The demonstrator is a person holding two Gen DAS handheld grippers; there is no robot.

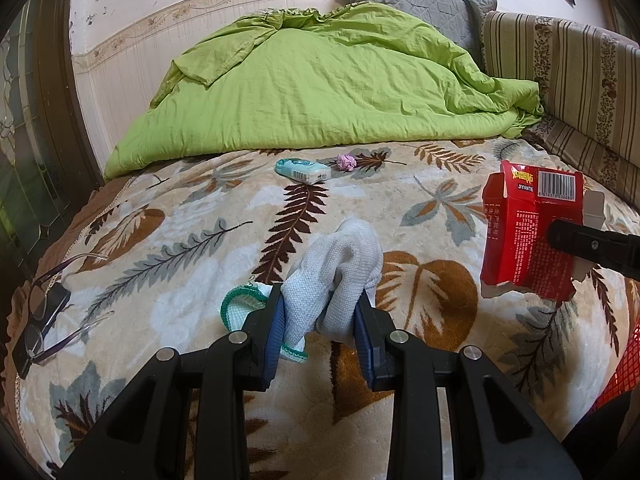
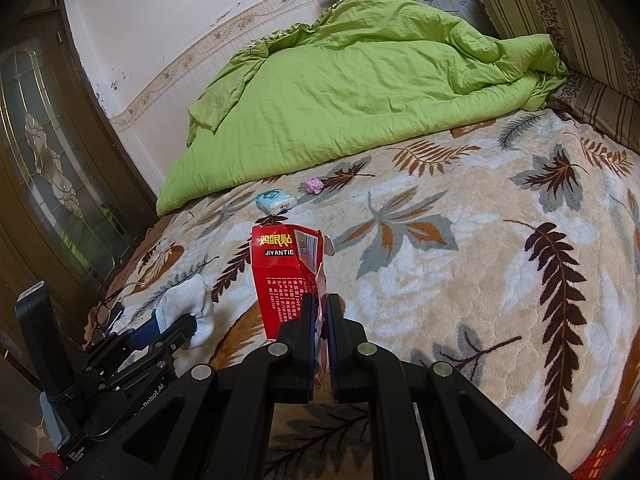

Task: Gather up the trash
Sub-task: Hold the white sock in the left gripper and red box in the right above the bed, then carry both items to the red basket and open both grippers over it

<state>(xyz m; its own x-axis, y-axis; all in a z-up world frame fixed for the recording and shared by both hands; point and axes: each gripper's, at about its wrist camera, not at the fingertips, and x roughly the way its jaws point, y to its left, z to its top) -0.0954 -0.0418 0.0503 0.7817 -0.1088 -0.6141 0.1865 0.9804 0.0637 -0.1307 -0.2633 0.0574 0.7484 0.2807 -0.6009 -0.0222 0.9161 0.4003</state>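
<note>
The left claw (image 1: pixel 320 320) is clamped on a white knitted sock with green cuff (image 1: pixel 340 268) above the leaf-patterned bed blanket (image 1: pixel 440 208), the right claw (image 2: pixel 320 312) pinches a torn red cardboard box (image 2: pixel 280 272) upright, while a teal tissue packet (image 1: pixel 302 170) and crumpled pink paper wad (image 1: pixel 346 162) lie ahead, nearer the left.

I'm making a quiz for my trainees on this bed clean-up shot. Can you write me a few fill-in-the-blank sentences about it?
1. The left hand-held gripper is shut on a white ____.
2. The right hand-held gripper holds a torn box coloured ____.
3. The crumpled pink paper lies on the blanket beside a teal ____.
4. The eyeglasses rest near the blanket's ____ edge in the left wrist view.

Missing words: sock; red; packet; left
</note>
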